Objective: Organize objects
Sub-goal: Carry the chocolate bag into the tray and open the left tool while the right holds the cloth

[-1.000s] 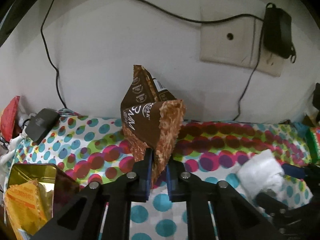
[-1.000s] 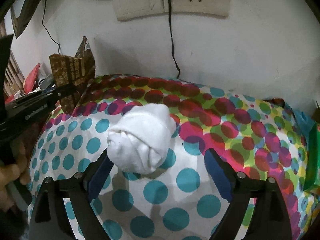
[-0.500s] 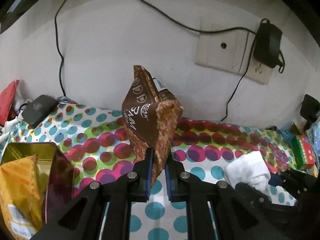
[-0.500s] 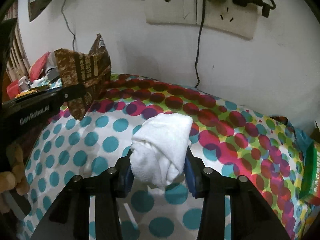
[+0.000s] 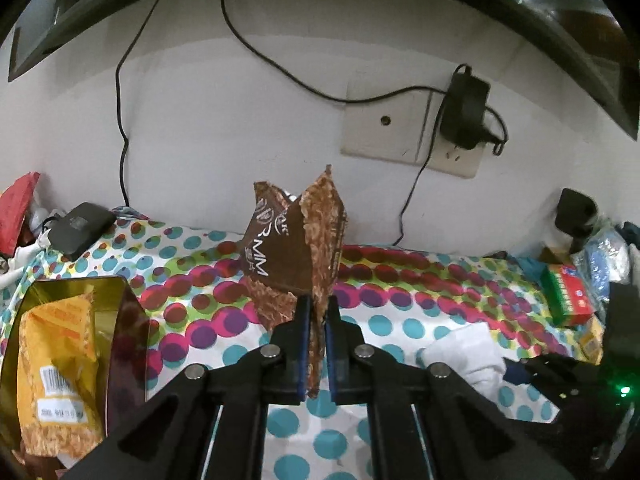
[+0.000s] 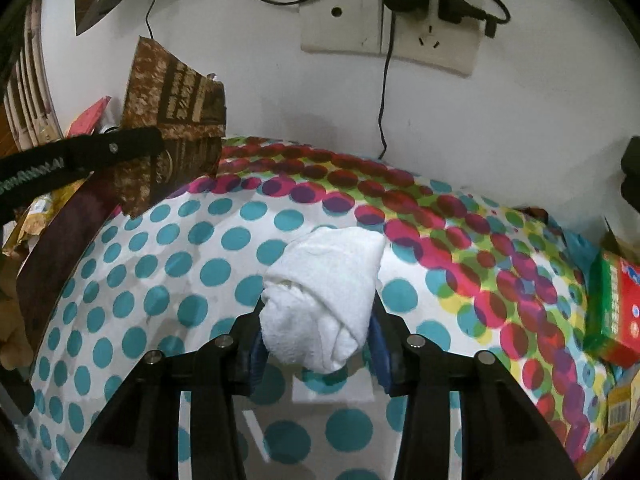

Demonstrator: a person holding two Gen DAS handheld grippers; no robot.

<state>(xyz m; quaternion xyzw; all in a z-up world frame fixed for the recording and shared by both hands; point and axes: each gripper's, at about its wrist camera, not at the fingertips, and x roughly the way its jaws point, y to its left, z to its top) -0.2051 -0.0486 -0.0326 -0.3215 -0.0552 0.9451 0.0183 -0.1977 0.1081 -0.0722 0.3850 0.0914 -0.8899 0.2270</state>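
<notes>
Presently, as seen from both wrist views:
Left gripper (image 5: 314, 330): closed almost fully, its pads pinched on the lower edge of the brown packet (image 5: 296, 252); the packet is held upright, clear of the cloth.
Packet: brown, crumpled, white lettering on one face; in the right wrist view it is seen at upper left (image 6: 176, 120), clamped by the black finger of the left gripper (image 6: 132, 146), in front of the wall.
Right gripper (image 6: 316, 346): its jaws were just closed within the last second and are now pressed on the white towel (image 6: 324, 300) from both sides; the towel bulges above the blue pads.
Towel: rolled, white, held over the spotted cloth (image 6: 168, 264); from the left wrist view it is seen low at right (image 5: 464, 356), beside the right gripper's dark body (image 5: 560, 372).
Tin (image 5: 120, 320): gold, open, at lower left; a yellow packet (image 5: 56, 364) is lying inside it.
Box (image 5: 566, 294): red and green, at the right edge of the cloth.
Wall: white; a socket plate (image 5: 388, 124) with a black adapter (image 5: 464, 108) plugged in; cables are hung across it.
Surface: whether the cloth covers a table or a bed cannot be told.
</notes>
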